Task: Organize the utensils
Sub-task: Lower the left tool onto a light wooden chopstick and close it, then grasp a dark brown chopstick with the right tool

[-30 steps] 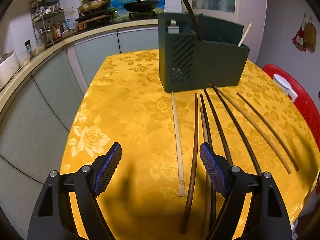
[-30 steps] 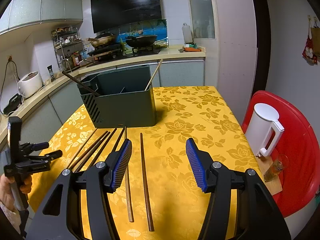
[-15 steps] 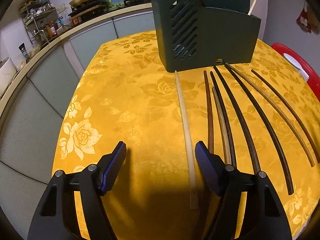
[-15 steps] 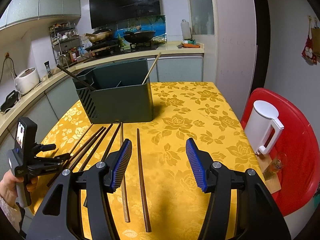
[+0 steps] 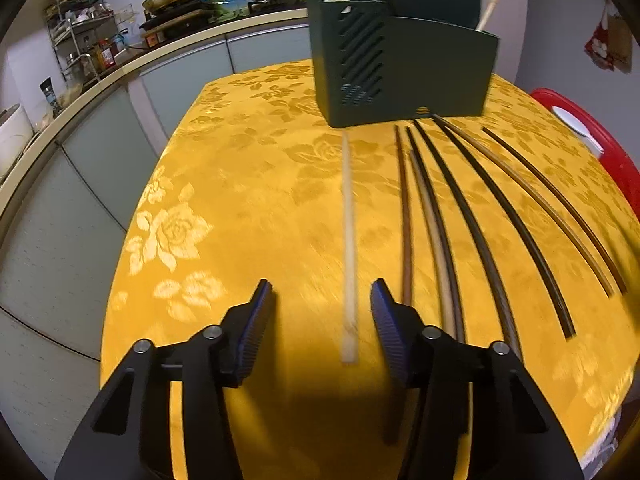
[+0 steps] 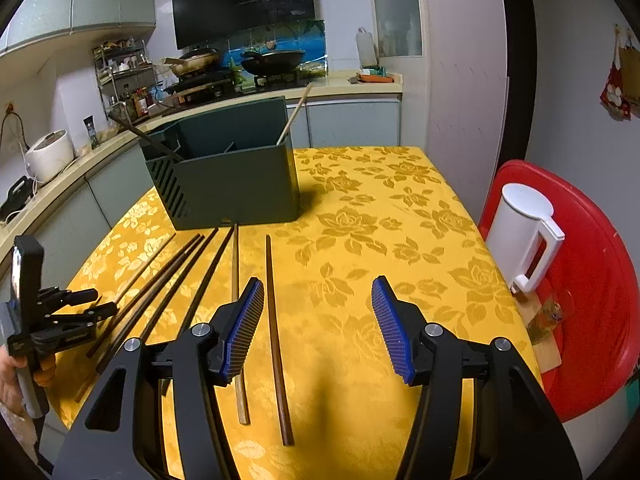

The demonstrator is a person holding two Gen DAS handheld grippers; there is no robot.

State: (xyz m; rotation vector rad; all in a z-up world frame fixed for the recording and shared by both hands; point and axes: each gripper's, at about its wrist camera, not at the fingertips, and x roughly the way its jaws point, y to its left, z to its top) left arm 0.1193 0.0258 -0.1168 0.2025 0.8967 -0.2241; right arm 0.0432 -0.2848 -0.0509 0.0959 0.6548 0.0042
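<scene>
- The left gripper [image 5: 322, 300] is spread open with nothing in it, its blue ribbed pads on either side of the near end of a pale wooden chopstick [image 5: 348, 240] lying flat on the yellow rose-patterned tablecloth [image 5: 224, 200].
- That chopstick points to 12 o'clock, toward the dark green slotted plastic utensil holder [image 5: 400, 68], and its far tip lies near the holder's base.
- From 1 to 3 o'clock of it, a fan of dark brown and black chopsticks [image 5: 472, 216] lies close beside the right-hand pad.
- The right gripper [image 6: 318, 320] is also wide open and empty, above a dark brown chopstick [image 6: 274, 320] that passes between its pads.
- Risk: the pale stick sits off-centre toward the right pad, so closing could roll it away or catch the neighbouring brown stick too.
- Risk: a thin stick flat on cloth may slip out; the left view is blurred, so contact with the cloth is probably not yet made.
- Only the right view shows the holder's inner dividers, the sticks already leaning inside it, and a white plastic kettle [image 6: 524, 236] at 3 o'clock.
- Only the left view shows the pale stick's alignment between the pads.
</scene>
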